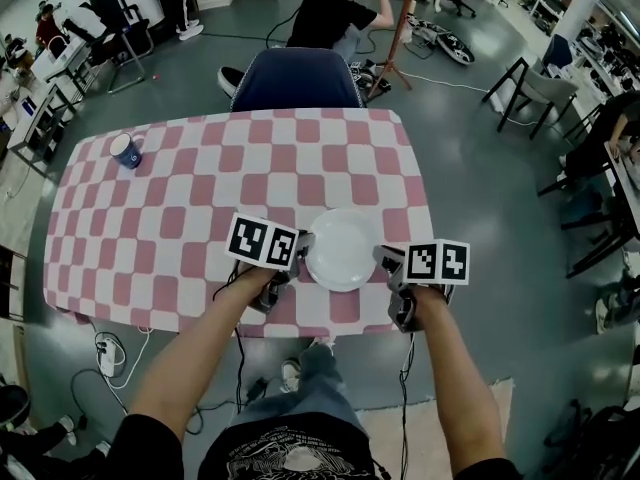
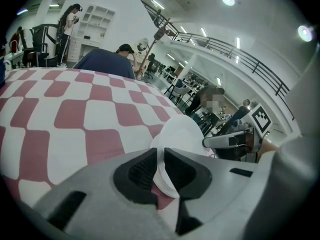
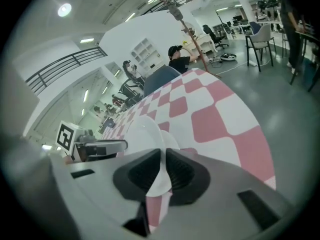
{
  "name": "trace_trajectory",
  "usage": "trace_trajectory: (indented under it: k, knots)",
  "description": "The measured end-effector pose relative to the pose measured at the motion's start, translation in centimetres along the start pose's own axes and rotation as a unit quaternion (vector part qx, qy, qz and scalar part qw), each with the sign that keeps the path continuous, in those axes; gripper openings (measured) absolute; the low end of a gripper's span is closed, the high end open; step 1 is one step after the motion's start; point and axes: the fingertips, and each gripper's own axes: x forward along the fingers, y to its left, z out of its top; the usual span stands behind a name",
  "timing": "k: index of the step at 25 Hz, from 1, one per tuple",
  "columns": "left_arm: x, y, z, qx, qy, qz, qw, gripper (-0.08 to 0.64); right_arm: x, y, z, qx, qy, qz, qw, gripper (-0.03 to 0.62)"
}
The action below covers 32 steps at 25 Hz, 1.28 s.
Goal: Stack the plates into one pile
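A white plate hangs over the near edge of the pink-and-white checked table. My left gripper is shut on its left rim and my right gripper on its right rim. In the left gripper view the jaws pinch the thin white rim of the plate, and the right gripper shows beyond it. In the right gripper view the jaws clamp the plate, and a second white rim seems to lie under it. The left gripper is opposite.
A blue cup stands at the table's far left. A dark blue chair is pushed in at the far side, with a person in black seated behind it. Cables and a power strip lie on the floor at the near left.
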Motion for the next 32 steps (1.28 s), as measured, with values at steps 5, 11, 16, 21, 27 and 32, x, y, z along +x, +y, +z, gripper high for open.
trace_trajectory:
  k: [5,11,16,21,27,32]
  knots:
    - [0.2,0.0,-1.2,-0.008,0.001,0.002,1.0000,0.054,0.3,-0.4,-1.3,0.018,-0.005,-0.001,1.000,0.041]
    - [0.5,0.6,-2.5,-0.009,0.009,0.007,0.9999,0.063,1.2,-0.8,-2.3,0.028,-0.013,-0.008,0.999,0.048]
    - [0.8,0.8,-2.6,-0.010,0.005,0.006,0.9999,0.064,1.3,-1.2,-2.4,0.022,-0.030,-0.018,0.999,0.051]
    - [1.1,0.9,-2.7,0.001,0.009,0.013,0.9999,0.068,1.3,-1.3,-2.1,-0.017,-0.032,-0.043,0.998,0.067]
    - [0.3,1.0,-2.1,0.022,-0.001,0.024,0.9995,0.081,1.0,-1.0,-1.2,-0.030,-0.048,-0.047,0.997,0.109]
    - [-1.3,0.6,-0.3,0.045,-0.026,0.040,0.9978,0.081,-0.3,0.1,0.5,-0.053,-0.072,-0.055,0.995,0.105]
